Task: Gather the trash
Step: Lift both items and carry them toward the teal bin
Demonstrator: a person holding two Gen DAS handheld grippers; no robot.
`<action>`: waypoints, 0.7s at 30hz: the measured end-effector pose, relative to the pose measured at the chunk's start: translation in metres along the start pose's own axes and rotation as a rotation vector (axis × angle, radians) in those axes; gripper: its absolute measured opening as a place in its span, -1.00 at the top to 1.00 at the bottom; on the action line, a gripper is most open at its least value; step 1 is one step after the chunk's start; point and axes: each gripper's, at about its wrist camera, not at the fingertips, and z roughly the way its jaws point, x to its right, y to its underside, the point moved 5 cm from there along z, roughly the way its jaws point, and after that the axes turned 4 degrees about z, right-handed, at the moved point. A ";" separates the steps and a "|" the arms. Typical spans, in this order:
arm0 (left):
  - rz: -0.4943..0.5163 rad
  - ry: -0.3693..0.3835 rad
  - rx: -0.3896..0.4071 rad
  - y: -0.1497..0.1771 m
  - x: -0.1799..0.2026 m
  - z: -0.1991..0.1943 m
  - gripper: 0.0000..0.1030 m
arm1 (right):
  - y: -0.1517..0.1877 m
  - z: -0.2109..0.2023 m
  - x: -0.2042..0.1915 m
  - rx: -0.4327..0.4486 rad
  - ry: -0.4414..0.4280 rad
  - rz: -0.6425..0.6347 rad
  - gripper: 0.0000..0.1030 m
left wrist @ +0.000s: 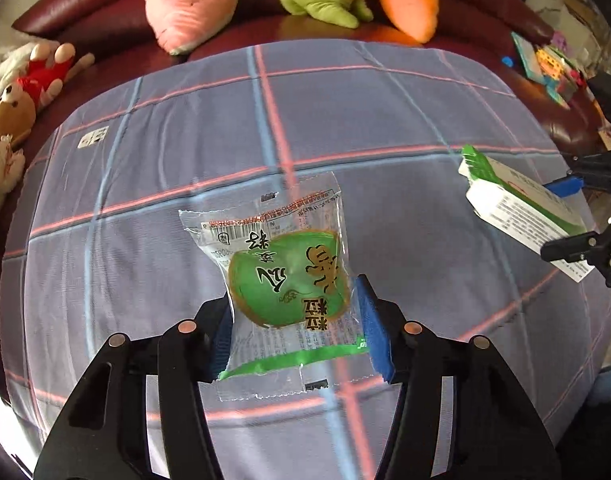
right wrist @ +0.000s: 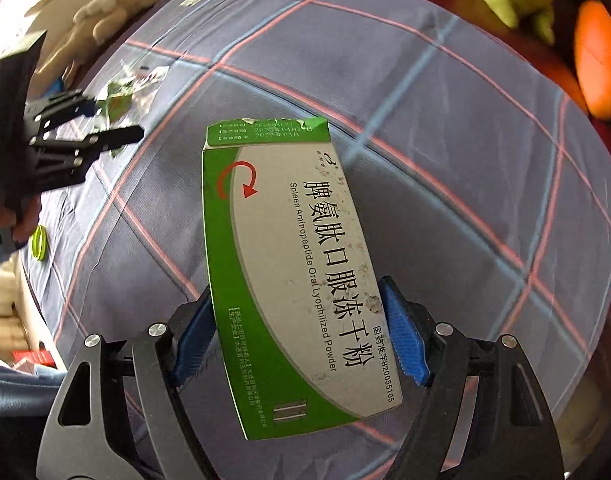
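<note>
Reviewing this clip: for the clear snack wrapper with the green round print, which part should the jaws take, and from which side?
Take the snack wrapper by its two long side edges near the sealed end with the green stripe, coming straight along its length. It is thin, flat film, so pads closing across the width keep it spread. The left gripper already has it that way, held clear of the checked bedspread.

In the right wrist view the snack wrapper (right wrist: 125,88), far up-left of the medicine box (right wrist: 293,264), is blurred and half hidden behind the left gripper (right wrist: 105,124). Left of the box, a yellow-green ring (right wrist: 38,243), perhaps tape, is too small to identify.
</note>
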 end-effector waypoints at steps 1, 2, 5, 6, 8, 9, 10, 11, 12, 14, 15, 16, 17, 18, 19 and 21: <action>0.010 0.008 0.004 -0.001 0.011 -0.003 -0.08 | 0.006 -0.004 0.005 0.006 -0.002 0.019 -0.42; 0.023 0.019 0.008 -0.002 0.023 -0.005 -0.08 | 0.015 -0.012 0.011 0.020 0.001 0.041 -0.42; 0.061 0.037 0.022 -0.003 0.054 -0.014 -0.08 | 0.032 -0.021 0.026 0.053 -0.007 0.098 -0.41; 0.074 0.046 0.028 -0.004 0.067 -0.017 -0.08 | 0.043 -0.029 0.033 0.071 -0.015 0.131 -0.41; 0.100 0.070 0.040 -0.007 0.094 -0.023 -0.08 | 0.065 -0.043 0.047 0.105 -0.032 0.195 -0.40; 0.110 0.080 0.045 -0.009 0.104 -0.025 -0.08 | 0.072 -0.046 0.050 0.117 -0.039 0.218 -0.39; 0.121 0.092 0.051 -0.011 0.117 -0.026 -0.08 | 0.084 -0.052 0.057 0.131 -0.045 0.250 -0.39; 0.131 0.103 0.055 -0.011 0.128 -0.028 -0.08 | 0.096 -0.056 0.065 0.142 -0.053 0.280 -0.39; 0.146 0.111 0.058 -0.012 0.143 -0.029 -0.08 | 0.107 -0.061 0.071 0.149 -0.059 0.303 -0.39; 0.166 0.125 0.062 -0.012 0.164 -0.030 -0.08 | 0.128 -0.063 0.081 0.144 -0.059 0.341 -0.39; 0.173 0.137 0.060 -0.011 0.175 -0.030 -0.08 | 0.138 -0.059 0.083 0.125 -0.056 0.348 -0.39; 0.181 0.146 0.058 -0.009 0.185 -0.030 -0.08 | 0.148 -0.056 0.085 0.105 -0.057 0.350 -0.39; 0.187 0.149 0.056 -0.008 0.192 -0.030 -0.08 | 0.156 -0.055 0.085 0.094 -0.053 0.349 -0.39; 0.192 0.153 0.054 -0.005 0.201 -0.029 -0.08 | 0.161 -0.054 0.085 0.083 -0.055 0.345 -0.39; 0.191 0.159 0.047 -0.003 0.207 -0.027 -0.09 | 0.167 -0.050 0.086 0.053 -0.068 0.348 -0.40; 0.184 0.163 0.034 0.001 0.212 -0.023 -0.09 | 0.170 -0.043 0.086 0.025 -0.076 0.360 -0.40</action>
